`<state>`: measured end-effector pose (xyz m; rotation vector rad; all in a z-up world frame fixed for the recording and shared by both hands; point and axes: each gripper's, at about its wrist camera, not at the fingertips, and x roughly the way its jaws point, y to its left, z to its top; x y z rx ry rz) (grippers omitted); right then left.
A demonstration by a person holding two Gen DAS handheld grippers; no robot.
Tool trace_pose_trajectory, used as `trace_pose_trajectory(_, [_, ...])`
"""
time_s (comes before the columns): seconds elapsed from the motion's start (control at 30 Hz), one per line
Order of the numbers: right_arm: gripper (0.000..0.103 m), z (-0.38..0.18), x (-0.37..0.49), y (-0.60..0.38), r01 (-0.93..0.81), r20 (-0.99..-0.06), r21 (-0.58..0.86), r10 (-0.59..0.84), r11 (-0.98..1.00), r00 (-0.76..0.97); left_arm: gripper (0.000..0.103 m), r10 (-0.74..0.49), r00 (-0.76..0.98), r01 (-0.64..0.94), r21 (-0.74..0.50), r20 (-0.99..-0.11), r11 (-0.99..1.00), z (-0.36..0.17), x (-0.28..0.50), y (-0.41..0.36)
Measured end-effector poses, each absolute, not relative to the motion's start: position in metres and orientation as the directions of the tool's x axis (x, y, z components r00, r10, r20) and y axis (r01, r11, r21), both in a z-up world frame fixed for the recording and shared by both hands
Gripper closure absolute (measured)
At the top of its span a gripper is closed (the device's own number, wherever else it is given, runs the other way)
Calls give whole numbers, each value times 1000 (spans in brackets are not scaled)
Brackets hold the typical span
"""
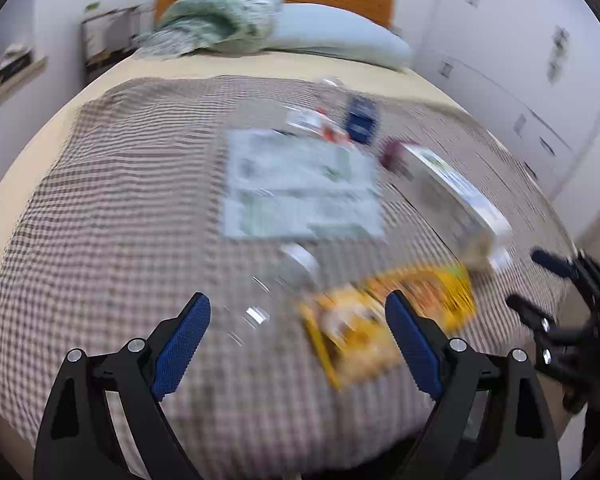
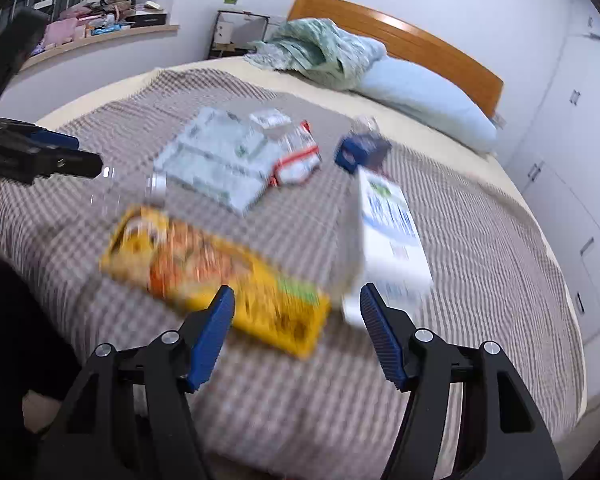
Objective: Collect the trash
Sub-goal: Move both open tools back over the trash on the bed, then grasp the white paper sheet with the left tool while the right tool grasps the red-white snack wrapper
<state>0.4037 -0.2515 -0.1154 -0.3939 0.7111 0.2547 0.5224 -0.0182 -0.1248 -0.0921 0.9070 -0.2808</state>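
Nearest to us lies the yellow snack packet (image 2: 216, 268), flat on the checked blanket (image 1: 112, 200) at the foot of the bed, with a clear plastic bottle (image 1: 268, 300) just beside it and a white carton (image 2: 392, 240) on its other side. Further up the bed we see a pale green printed wrapper (image 1: 300, 184), a red-and-white packet (image 2: 296, 156) and a small dark blue box (image 2: 360, 148), all scattered well short of the pillow (image 1: 340, 36). No bin or bag shows in either view. We judge that the step in hand is the approach to the first piece of trash, and the pictures are blurred, so we should steady both hands before committing. To do it well we would take the nearest pieces first, come down over an edge of the flat packet, and pinch it without gathering the blanket. Our left gripper (image 1: 298, 346) stands spread wide and empty above the bottle and packet; our right gripper (image 2: 296, 332) is parted rather less, also empty, touching nothing.
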Motion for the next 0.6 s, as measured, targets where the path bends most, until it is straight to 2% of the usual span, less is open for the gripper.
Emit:
trace_pose_trajectory(0.1, [40,-105,427,-239,-363,-663,-248,115,898,739,17,-392,527,202,-337,-754,920,-132,583,16])
trace_pose_trajectory(0.17, [40,-101,438,-235,-368,-668,-212,140,905,731,17,-358,501,156,-324,-788,933,-143,631,27])
trace_pose_trajectory(0.3, [40,-102,453,-230,-374,-711,-160,157,913,685,17,-497,382,363,-369,-779,856,-171,697,16])
trace_pose_trajectory(0.4, [40,-104,465,-230,-367,-744,-138,148,920,651,17,-539,276,361,-434,-796,825,-197,729,7])
trace_pose_trajectory(0.47, [40,-102,472,-235,-353,-752,-119,148,928,643,23,-532,276,338,-437,-800,833,-207,734,2])
trace_pose_trajectory(0.5, [40,-101,475,-237,-343,-756,-106,149,933,638,43,-560,300,368,-448,-772,815,-203,729,3])
trace_pose_trajectory(0.53, [40,-100,481,-239,-330,-760,-88,151,940,633,72,-603,286,393,-483,-745,782,-199,726,3])
trace_pose_trajectory(0.57, [40,-98,487,-241,-315,-760,-73,152,946,632,79,-649,259,399,-532,-715,747,-195,720,5])
trace_pose_trajectory(0.6, [40,-96,494,-243,-298,-757,-56,154,953,635,91,-672,255,408,-552,-696,727,-187,712,6])
